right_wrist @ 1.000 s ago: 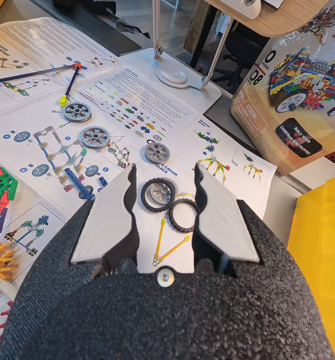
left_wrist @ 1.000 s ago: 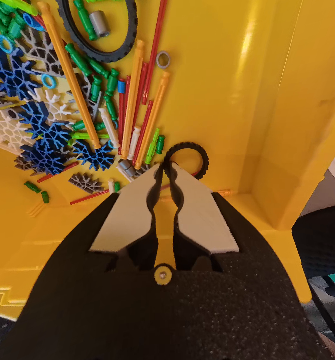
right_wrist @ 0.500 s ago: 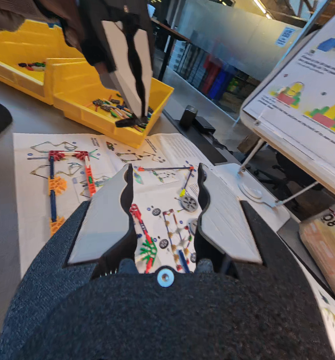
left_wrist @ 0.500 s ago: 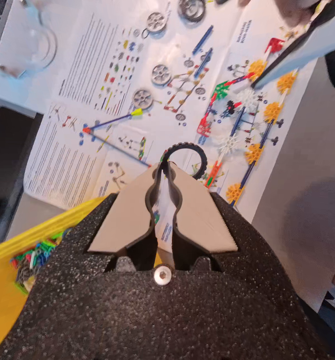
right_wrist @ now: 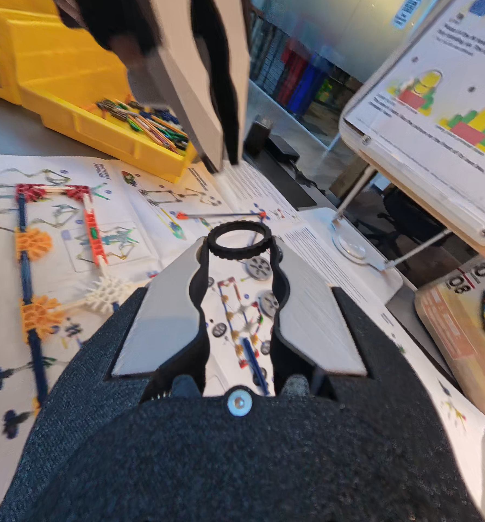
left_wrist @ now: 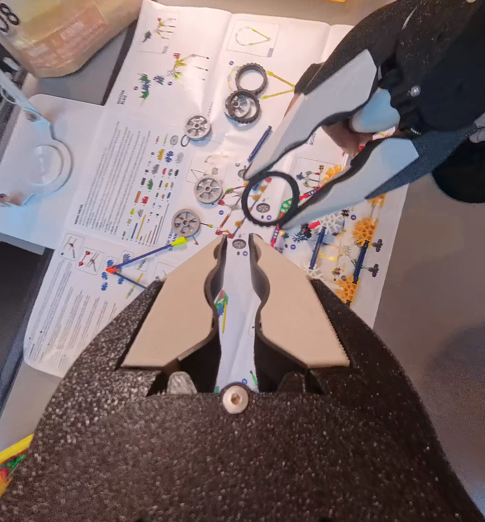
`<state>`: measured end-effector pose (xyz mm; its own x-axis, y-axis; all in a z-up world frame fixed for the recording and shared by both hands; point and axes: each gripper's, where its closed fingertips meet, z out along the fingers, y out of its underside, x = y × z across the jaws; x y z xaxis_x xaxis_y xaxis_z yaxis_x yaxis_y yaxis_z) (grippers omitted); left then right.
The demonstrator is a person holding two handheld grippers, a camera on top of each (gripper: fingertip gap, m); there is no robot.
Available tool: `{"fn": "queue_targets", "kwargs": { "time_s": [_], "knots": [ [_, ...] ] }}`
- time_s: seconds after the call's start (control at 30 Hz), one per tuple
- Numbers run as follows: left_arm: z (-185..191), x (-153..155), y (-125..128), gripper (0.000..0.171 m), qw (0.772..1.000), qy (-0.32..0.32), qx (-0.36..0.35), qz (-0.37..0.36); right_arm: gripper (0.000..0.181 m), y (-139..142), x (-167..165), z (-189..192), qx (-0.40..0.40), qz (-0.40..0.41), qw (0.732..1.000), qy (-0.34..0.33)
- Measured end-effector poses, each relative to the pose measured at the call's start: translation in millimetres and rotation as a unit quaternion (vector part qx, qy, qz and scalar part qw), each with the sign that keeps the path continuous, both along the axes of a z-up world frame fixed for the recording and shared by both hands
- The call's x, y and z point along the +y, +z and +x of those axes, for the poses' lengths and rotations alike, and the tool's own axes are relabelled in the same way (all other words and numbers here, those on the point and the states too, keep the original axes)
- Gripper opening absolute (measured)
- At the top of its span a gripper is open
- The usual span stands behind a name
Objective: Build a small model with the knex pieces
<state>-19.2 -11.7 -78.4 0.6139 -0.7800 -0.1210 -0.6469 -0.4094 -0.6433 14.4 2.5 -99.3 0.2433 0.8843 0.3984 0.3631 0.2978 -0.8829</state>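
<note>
A black rubber tyre ring [right_wrist: 235,255] is pinched between my right gripper's fingertips; my right gripper [right_wrist: 239,245] is shut on it above the instruction sheet [right_wrist: 139,203]. In the left wrist view the same tyre [left_wrist: 244,202] sits between the right gripper's tips [left_wrist: 263,201]. My left gripper [left_wrist: 237,237] is a little open and empty, just short of the tyre. It shows in the right wrist view [right_wrist: 228,165], pointing down above the tyre.
Three grey wheel hubs [left_wrist: 208,189] lie on the sheet, with a tyred wheel [left_wrist: 241,107] and a loose tyre [left_wrist: 249,76] beyond. A rod-and-connector frame [left_wrist: 364,230] lies to the right. A yellow parts bin [right_wrist: 66,93], a cardboard box [left_wrist: 60,34] and a stand base [left_wrist: 46,166] border the sheet. About 5 cm separates my left fingertips from my right.
My left gripper carried the tyre out of the yellow bin over the sheet, then opened. My right gripper swung round and closed on the tyre.
</note>
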Motion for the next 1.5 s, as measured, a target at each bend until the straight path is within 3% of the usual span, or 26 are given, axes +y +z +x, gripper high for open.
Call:
{"fn": "queue_targets", "kwargs": {
  "time_s": [0.13, 0.2, 0.37, 0.43, 0.53, 0.63, 0.73, 1.27, 1.4, 1.5],
  "knots": [
    [-67, 7, 12, 0.021, 0.996, 0.078, 0.015, 0.030, 0.043, -48, 77, 41, -0.080, -0.053, 0.989, -0.109],
    [-113, 10, 10, 0.021, 0.991, 0.125, 0.044, 0.033, 0.044, -71, 99, 56, -0.123, -0.070, 0.980, -0.139],
    [-208, 8, -12, 0.021, 0.971, 0.226, 0.079, 0.005, 0.045, -92, 116, 59, -0.155, -0.118, 0.967, -0.161],
    [-233, 5, -24, 0.021, 0.964, 0.250, 0.085, -0.017, 0.056, -100, 116, 62, -0.176, -0.124, 0.963, -0.163],
    [-260, -1, -45, 0.023, 0.957, 0.269, 0.097, -0.052, 0.065, -83, 118, 67, -0.142, -0.116, 0.968, -0.173],
    [-274, -9, -64, 0.024, 0.953, 0.267, 0.110, -0.094, 0.065, -51, 122, 75, -0.064, -0.104, 0.976, -0.179],
    [-279, -15, -80, 0.023, 0.950, 0.257, 0.120, -0.130, 0.062, -37, 122, 86, -0.019, -0.102, 0.978, -0.181],
    [-268, 17, -124, 0.007, 0.951, 0.215, 0.159, -0.156, 0.058, -38, 117, 89, -0.026, -0.079, 0.981, -0.174],
    [-270, 18, -118, 0.001, 0.952, 0.211, 0.171, -0.138, 0.057, -34, 116, 90, -0.021, -0.073, 0.982, -0.174],
    [-261, 17, -82, 0.000, 0.962, 0.214, 0.140, -0.094, 0.056, -28, 115, 91, -0.012, -0.066, 0.983, -0.173]
  ]
}}
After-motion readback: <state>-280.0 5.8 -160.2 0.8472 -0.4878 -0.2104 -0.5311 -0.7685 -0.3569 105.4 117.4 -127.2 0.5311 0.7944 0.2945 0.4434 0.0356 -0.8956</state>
